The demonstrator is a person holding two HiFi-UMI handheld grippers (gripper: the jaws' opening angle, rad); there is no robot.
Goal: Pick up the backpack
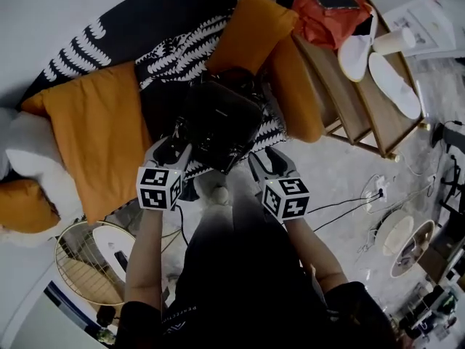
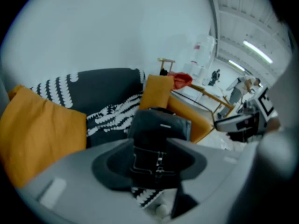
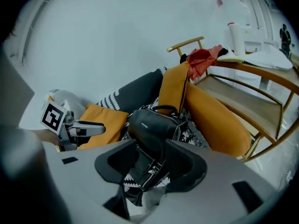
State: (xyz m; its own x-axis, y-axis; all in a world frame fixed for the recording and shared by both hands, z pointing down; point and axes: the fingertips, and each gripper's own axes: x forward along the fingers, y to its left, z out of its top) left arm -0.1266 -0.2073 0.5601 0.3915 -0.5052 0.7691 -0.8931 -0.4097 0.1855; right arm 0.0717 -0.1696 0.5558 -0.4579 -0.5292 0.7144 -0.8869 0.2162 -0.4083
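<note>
A black backpack [image 1: 221, 118] stands on a sofa, on a black-and-white patterned throw [image 1: 182, 53] between orange cushions [image 1: 98, 133]. My left gripper [image 1: 173, 147] is at the bag's lower left corner and my right gripper [image 1: 266, 160] is at its lower right edge. In the left gripper view the backpack [image 2: 160, 127] fills the gap ahead of the left gripper [image 2: 149, 164], whose jaws stand apart without pressing on it. The right gripper [image 3: 152, 164] is open too, with the backpack's [image 3: 150, 125] zipped front pocket and straps between its jaws.
A wooden rack [image 1: 363, 104] to the right of the sofa carries a red cloth [image 1: 327, 17], white slippers [image 1: 392, 82] and a paper cup [image 1: 396, 41]. A wire basket [image 1: 91, 264] stands at the lower left. Cables [image 1: 363, 195] lie on the floor at right.
</note>
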